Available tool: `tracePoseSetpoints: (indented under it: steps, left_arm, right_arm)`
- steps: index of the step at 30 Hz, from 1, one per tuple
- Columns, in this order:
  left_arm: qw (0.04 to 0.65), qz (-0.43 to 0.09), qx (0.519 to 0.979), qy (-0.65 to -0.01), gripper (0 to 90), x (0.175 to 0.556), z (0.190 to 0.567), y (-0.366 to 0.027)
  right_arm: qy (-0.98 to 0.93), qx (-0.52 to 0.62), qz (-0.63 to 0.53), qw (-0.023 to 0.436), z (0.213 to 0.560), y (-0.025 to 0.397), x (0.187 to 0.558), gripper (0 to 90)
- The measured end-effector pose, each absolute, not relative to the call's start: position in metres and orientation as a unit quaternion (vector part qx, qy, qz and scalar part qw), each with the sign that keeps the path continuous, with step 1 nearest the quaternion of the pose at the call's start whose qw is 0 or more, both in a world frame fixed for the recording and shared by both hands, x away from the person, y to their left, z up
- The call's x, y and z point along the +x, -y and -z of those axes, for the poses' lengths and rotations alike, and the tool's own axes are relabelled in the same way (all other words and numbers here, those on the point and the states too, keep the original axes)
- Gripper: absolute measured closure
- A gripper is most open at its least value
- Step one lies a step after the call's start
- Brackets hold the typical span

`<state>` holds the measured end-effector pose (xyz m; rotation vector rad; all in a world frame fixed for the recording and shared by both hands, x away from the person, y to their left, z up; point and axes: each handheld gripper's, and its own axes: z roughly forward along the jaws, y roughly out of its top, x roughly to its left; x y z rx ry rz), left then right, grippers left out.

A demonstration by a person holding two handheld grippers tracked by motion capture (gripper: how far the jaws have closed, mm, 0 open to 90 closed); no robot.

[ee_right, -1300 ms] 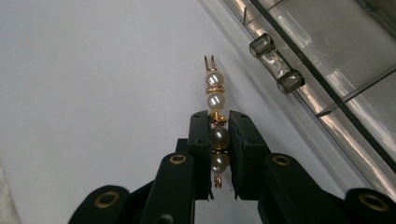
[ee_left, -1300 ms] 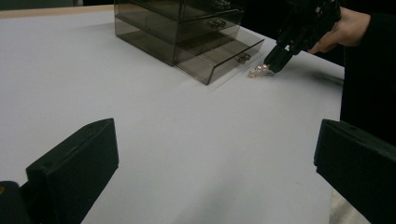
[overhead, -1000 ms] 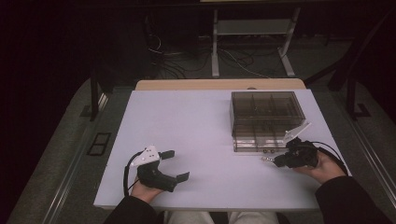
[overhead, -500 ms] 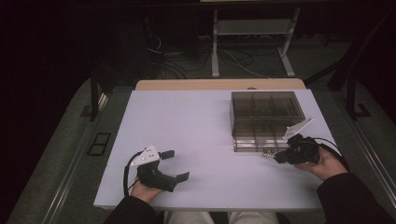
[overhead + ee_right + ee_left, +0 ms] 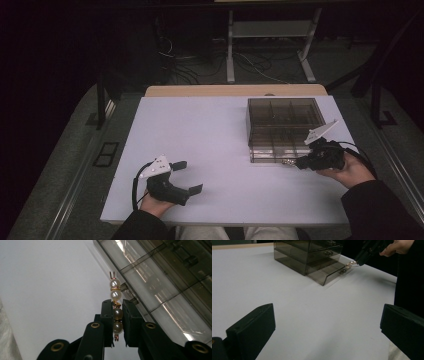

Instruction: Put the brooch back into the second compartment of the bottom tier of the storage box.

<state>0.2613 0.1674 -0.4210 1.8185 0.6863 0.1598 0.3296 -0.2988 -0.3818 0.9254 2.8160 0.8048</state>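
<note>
Where the right gripper view looks along its own jaws, a short bar of four cream pearls on gold wire (image 5: 115,307) stands clamped between the two black pads, two pearls above the tips and two within the grip. The right gripper (image 5: 116,305) is thus clenched on the piece, held just off the front of a smoky transparent plastic drawer box (image 5: 160,282), which lies toward two o'clock from the pearls. In the high view the box (image 5: 283,128) sits at the table's two o'clock area, its lowest drawer drawn out slightly, with the right gripper (image 5: 301,162) at the drawer's front right corner. The left gripper (image 5: 188,177) rests at seven o'clock on the white table (image 5: 200,135), jaws spread wide and grasping nothing, well apart from the box.
</note>
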Motion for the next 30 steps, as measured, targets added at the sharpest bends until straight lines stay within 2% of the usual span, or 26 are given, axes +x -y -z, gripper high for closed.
tracePoseSetpoints:
  steps: [30]
  left_arm:
    - [0.561, -0.067, 0.772, -0.291, 0.0, 0.261, 0.421, -0.168]
  right_arm:
    - [-0.915, 0.303, -0.262, 0.058, 0.355, 0.302, 0.348, 79.2]
